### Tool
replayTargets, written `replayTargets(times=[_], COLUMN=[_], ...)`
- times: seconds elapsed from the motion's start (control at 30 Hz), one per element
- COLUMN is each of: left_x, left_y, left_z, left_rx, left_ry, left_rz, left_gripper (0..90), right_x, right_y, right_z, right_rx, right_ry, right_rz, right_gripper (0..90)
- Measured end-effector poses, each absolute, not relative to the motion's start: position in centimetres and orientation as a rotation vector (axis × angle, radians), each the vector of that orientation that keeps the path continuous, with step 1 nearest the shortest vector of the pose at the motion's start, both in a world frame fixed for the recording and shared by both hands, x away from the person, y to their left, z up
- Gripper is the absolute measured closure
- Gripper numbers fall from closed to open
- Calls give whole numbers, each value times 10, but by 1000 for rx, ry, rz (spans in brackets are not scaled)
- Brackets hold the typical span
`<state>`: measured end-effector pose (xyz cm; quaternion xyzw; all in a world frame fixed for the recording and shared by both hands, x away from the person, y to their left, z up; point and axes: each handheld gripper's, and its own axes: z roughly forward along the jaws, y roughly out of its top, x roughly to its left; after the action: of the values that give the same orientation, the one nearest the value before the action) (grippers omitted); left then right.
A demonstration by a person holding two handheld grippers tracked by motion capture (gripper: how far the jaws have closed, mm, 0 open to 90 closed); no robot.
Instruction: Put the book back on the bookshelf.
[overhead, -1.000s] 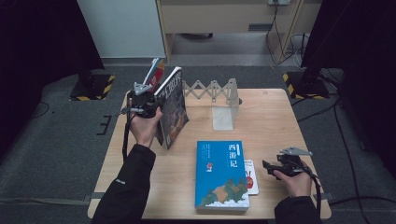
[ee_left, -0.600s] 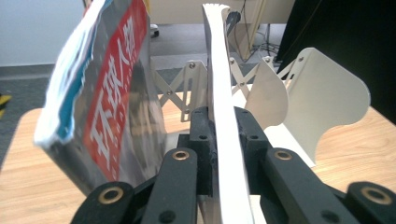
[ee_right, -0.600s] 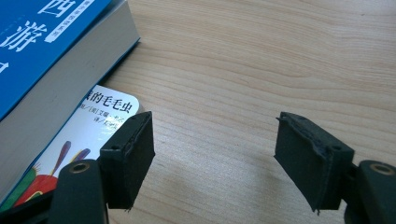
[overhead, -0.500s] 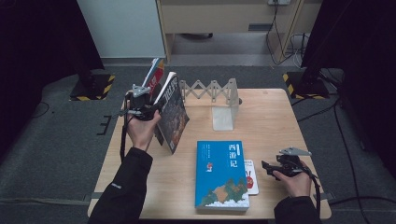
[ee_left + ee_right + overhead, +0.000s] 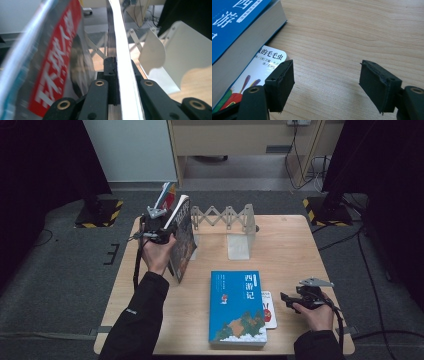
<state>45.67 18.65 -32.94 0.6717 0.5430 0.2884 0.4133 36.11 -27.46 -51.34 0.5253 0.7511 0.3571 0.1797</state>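
My left gripper [image 5: 159, 226] is shut on the edge of a dark-covered book [image 5: 183, 239], which stands tilted at the table's far left. In the left gripper view the book's white edge [image 5: 125, 75] runs between the jaws. A red-lettered book [image 5: 168, 195] leans just behind it, seen close on the left [image 5: 57, 62]. A thick blue book [image 5: 237, 307] lies flat at the front centre, with a small white picture book [image 5: 269, 310] partly under it. My right gripper [image 5: 292, 300] stands open just right of the picture book [image 5: 268, 60], with bare wood between its jaws [image 5: 327, 85].
A white accordion book rack [image 5: 225, 216] stands along the far edge, with an upright end panel [image 5: 239, 242], also close on the right [image 5: 175, 50]. The wooden table [image 5: 310, 255] has bare room at the right. Dark floor and cables surround it.
The left gripper has shifted slightly with the dark book, which now leans a little differently. The right gripper and the flat books have stayed put.
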Motion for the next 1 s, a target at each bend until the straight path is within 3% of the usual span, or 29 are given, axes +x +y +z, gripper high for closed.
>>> replayTargets(times=[0.23,0.57,1.0], left_x=[474,498,504], left_y=[187,175,181], left_z=[-320,-340,-348], left_rx=[1602,1576,1570], left_ry=[1401,1462,1484], left_rz=[797,844,928], left_gripper=[822,822,820], right_x=[361,362,363], right_y=[-275,-276,-276], right_z=[-513,-513,-514], right_rx=[1483,1482,1482], right_ry=[2120,2127,2124], right_rz=[1013,1015,1013], right_gripper=[280,281,283])
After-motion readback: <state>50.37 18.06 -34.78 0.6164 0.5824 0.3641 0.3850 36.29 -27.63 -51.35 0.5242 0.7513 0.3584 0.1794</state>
